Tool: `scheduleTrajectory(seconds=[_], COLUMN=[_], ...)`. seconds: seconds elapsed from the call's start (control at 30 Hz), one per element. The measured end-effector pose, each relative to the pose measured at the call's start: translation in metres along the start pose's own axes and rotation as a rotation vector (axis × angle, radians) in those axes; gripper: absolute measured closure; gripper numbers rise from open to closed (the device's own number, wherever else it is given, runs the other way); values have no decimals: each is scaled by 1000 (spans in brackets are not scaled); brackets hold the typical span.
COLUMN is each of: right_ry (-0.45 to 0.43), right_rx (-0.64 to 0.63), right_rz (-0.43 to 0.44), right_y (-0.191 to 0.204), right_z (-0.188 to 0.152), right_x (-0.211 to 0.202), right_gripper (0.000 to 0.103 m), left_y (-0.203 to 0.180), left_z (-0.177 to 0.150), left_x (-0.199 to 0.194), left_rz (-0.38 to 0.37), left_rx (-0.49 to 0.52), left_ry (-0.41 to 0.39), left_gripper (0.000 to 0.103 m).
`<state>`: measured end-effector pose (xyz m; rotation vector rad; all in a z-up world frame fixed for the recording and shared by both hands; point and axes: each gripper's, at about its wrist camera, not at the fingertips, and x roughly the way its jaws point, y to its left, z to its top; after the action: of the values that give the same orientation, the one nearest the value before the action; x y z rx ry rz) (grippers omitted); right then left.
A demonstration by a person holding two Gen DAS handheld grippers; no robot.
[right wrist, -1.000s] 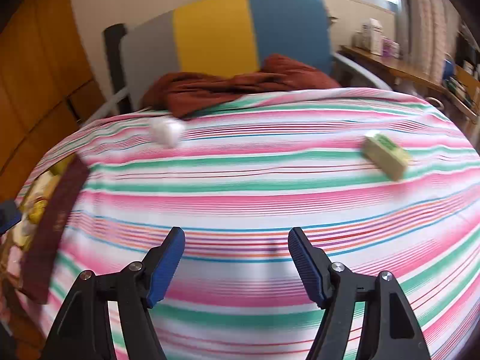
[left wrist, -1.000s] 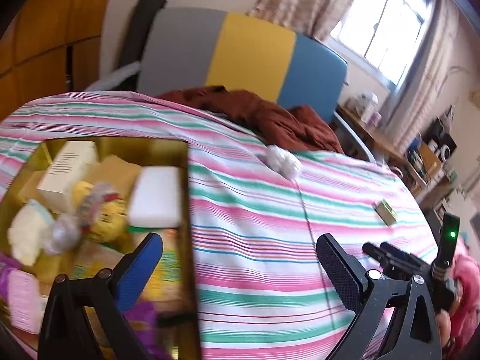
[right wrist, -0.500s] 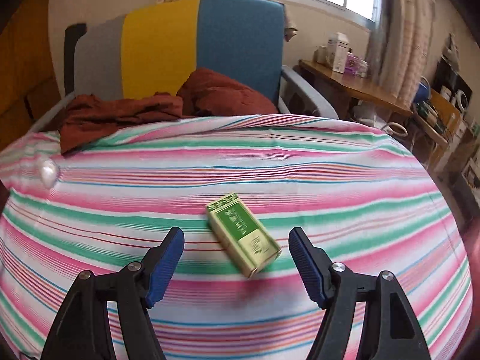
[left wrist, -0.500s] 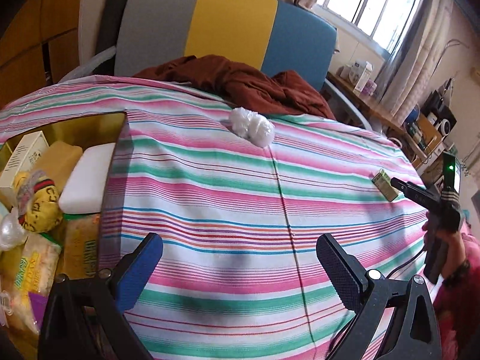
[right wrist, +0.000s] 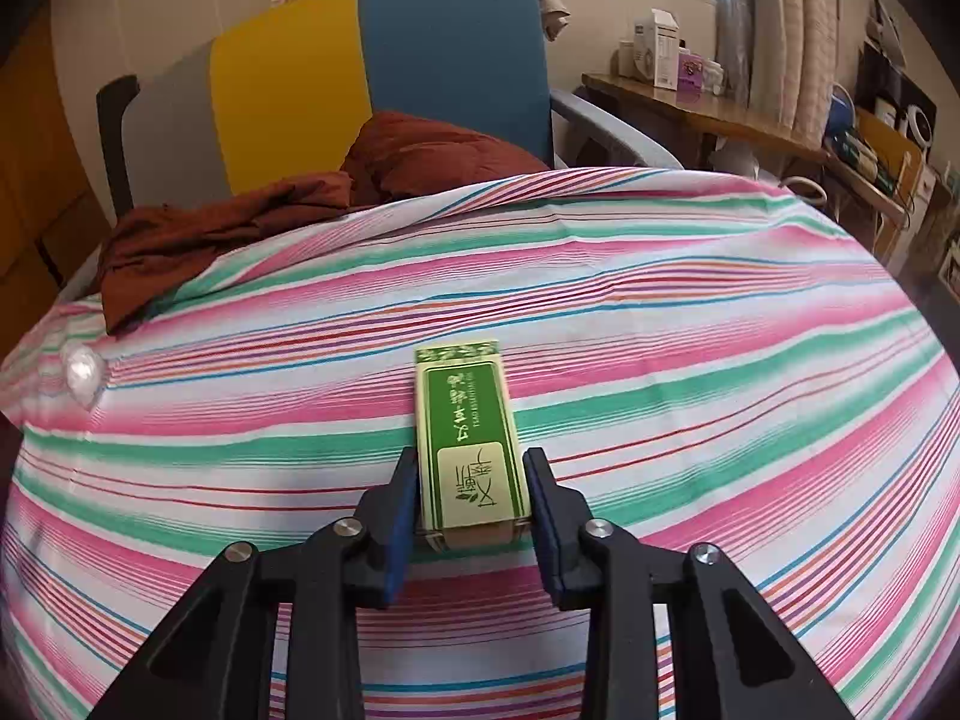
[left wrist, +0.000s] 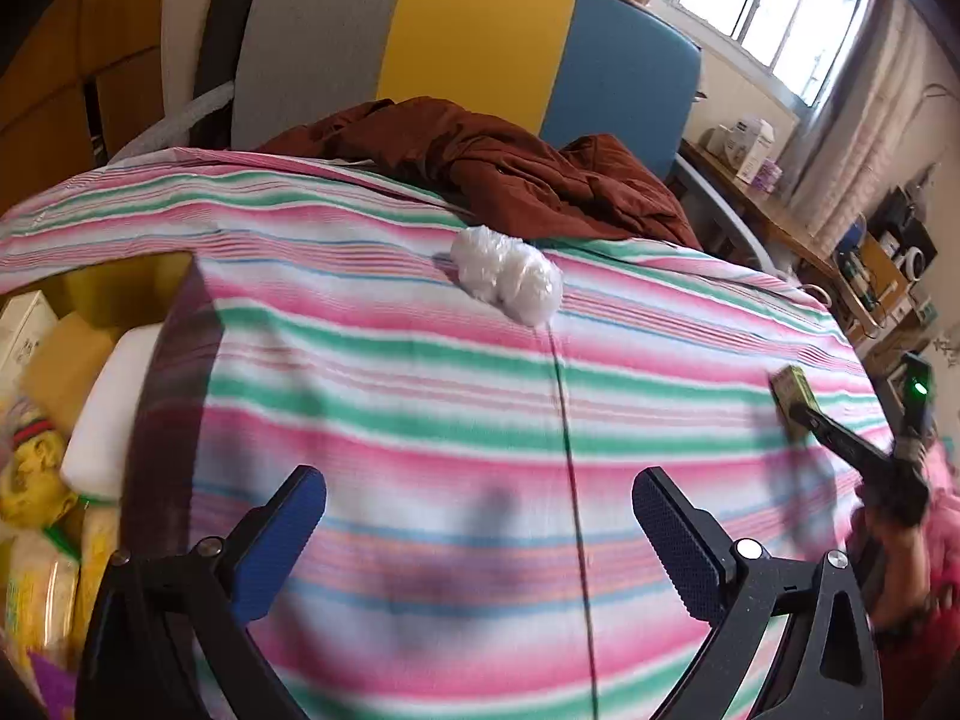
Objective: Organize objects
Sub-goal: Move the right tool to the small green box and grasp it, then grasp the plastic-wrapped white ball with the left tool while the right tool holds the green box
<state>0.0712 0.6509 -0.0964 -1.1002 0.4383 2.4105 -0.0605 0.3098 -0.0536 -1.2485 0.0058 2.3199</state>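
While left gripper [left wrist: 479,516] hangs wide apart over striped sheet [left wrist: 384,396], right gripper [right wrist: 471,495] jaws just closed, clamped on green box [right wrist: 468,438]. Box on sheet, well right of white plastic wad [left wrist: 507,279].

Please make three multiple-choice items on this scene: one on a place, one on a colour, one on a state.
1. Where does the white crumpled plastic bag lie?
A. on the striped cloth
B. in the box
C. on the chair

2. Main colour of the small rectangular carton?
A. red
B. green
C. blue

3. How are the right tongs?
A. wide open
B. out of view
C. shut on the carton

Answers: 1 A, it rests on the pink-and-green striped cloth; 2 B, its top face is green; 3 C, both pads press its sides.
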Motion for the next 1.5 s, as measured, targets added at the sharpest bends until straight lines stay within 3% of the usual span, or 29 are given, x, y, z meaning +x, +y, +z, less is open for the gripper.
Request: scheduleTrajectory(seconds=[0.3, 0.7, 0.77, 0.83, 0.93, 1.17, 1.23, 1.5], right_ry=[-20, -30, -32, -34, -36, -40, -40, -44], right_rx=[-44, -43, -39, -41, -40, -37, -38, -31], right_rz=[-62, -76, -73, -75, -76, -75, -76, -92], right_y=[18, 20, 19, 19, 20, 20, 20, 20], right_z=[-7, -10, -10, -10, -11, -11, -11, -12], right_x=[2, 6, 6, 6, 5, 6, 6, 6], right_gripper=[73, 73, 73, 73, 73, 73, 73, 73], left_y=[-20, -34, -38, -43, -45, -49, -55, -80], left_z=[48, 86, 87, 86, 84, 81, 78, 57], left_x=[51, 102, 104, 107, 118, 119, 113, 91], left_rz=[132, 168, 169, 179, 176, 138, 132, 117], left_rx=[6, 23, 47, 98, 130, 164, 196, 342], left_ry=[-21, -45, -74, -106, -79, -88, -121, -223], left_gripper=[0, 1, 8, 25, 41, 50, 62, 63])
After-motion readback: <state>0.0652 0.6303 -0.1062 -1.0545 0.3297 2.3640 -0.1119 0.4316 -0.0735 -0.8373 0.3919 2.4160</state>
